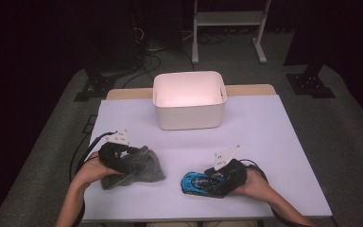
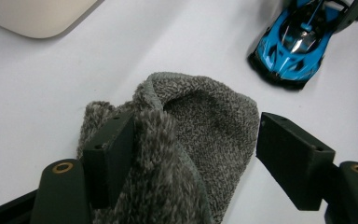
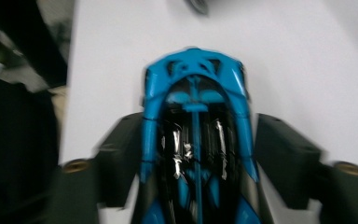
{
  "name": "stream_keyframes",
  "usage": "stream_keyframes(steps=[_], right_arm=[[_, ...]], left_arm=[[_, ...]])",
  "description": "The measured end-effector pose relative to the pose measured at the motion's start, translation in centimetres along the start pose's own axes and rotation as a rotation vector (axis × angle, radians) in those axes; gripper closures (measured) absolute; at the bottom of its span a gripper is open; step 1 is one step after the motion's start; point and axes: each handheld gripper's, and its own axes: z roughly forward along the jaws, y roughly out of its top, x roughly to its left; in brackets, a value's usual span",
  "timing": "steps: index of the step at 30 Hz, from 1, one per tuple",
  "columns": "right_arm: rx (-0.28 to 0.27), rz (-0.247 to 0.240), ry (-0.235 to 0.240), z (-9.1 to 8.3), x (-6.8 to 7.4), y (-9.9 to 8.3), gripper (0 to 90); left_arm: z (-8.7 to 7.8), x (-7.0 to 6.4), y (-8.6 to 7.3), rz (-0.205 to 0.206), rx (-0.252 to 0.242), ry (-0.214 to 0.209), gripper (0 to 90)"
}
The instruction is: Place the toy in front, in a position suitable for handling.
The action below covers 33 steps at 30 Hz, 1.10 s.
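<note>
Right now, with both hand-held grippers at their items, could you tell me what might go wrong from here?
1. The left hand-held gripper stands open around the grey fuzzy cloth; closing may catch only a fold.
2. The right hand-held gripper straddles the blue toy car, whose smooth body might slip or roll.
3. The white bin sits far off.

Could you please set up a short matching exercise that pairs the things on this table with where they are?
Things:
1. bin
2. cloth
3. toy car
4. table

Places:
A. between the right gripper's jaws
B. at the far middle of the table
C. between the left gripper's open jaws, near left
D. under everything else

Pairs: 1-B, 2-C, 3-A, 4-D

The left gripper straddles the cloth; the right gripper straddles the car, and its grip cannot be judged.
</note>
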Motion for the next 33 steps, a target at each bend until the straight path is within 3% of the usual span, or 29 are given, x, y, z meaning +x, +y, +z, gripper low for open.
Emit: stream_keyframes(steps=[2, 4, 15, 22, 30, 33], right_arm=[[0.029, 0.005, -0.009, 0.2, -0.1, -0.1, 30.7], [0.016, 0.031, 0.008, 0.4, -0.4, -0.6, 30.5], [-0.018, 0.059, 0.031, -0.4, -1.2, -0.5, 28.4], [-0.012, 0.069, 0.049, -0.9, -2.1, -0.2, 26.9], [0.006, 0.078, 0.069, -1.5, -3.7, 0.7, 26.0], [0.011, 0.074, 0.079, -1.9, -4.2, 1.1, 25.9]], left_arm=[[-0.1, -0.1, 0.0, 0.008, 0.003, 0.009, 26.8], [-0.2, -0.2, 0.0, 0.007, -0.001, 0.019, 24.7], [-0.5, -0.6, -1.1, -0.005, 0.001, 0.093, 16.5], [-0.3, -0.6, -1.7, -0.018, -0.019, 0.113, 15.7], [0.2, -0.7, -2.3, -0.027, 0.002, 0.135, 11.8], [0.2, -0.7, -2.5, -0.036, -0.022, 0.141, 10.6]])
